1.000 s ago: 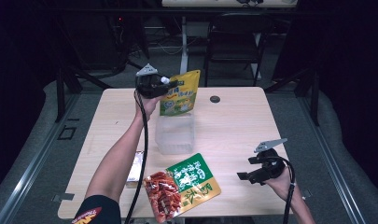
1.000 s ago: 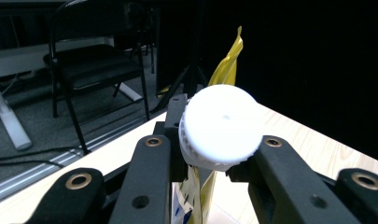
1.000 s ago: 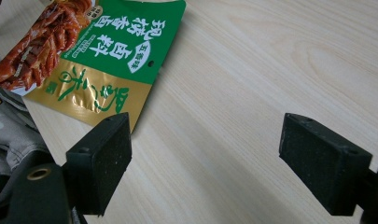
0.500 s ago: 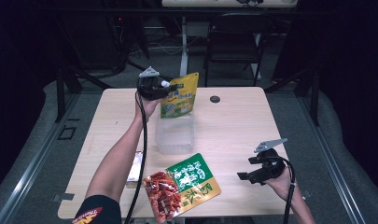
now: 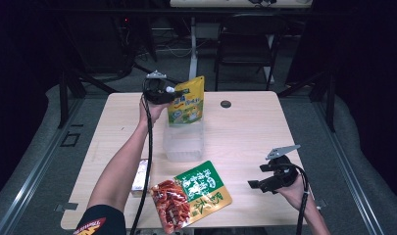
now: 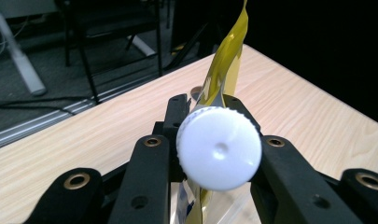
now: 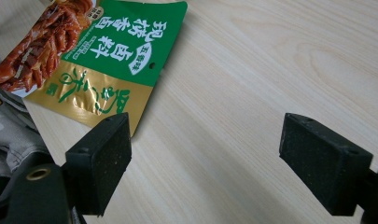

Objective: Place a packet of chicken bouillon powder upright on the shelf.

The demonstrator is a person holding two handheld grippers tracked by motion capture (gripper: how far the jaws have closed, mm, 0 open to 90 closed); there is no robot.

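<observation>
The left claw (image 5: 172, 93) is squeezed tight on the yellow pouch (image 5: 187, 101), right at its white cap (image 6: 219, 148). The pouch hangs in the air, up over the far end of the clear box (image 5: 184, 140) that sits in the middle of the worktop (image 5: 250, 132). It is not in the box yet. I think the lifting part is done, and what is left is to bring the pouch down into the box and let go.

The right claw (image 7: 219, 170) is spread wide and holds nothing. It waits low over the bare wood near the person's side, just beside the green pack (image 7: 114, 51).

The green pack lies flat near the front edge, and it looks like it may go in the box later. Beside it, partly under the left arm, lies a small white and yellow packet (image 5: 140, 175). A little dark round thing (image 5: 226, 104) sits near the far edge, well apart from the pouch.

Nothing stands between the pouch and the box. The box is open on top, so the way down looks free
</observation>
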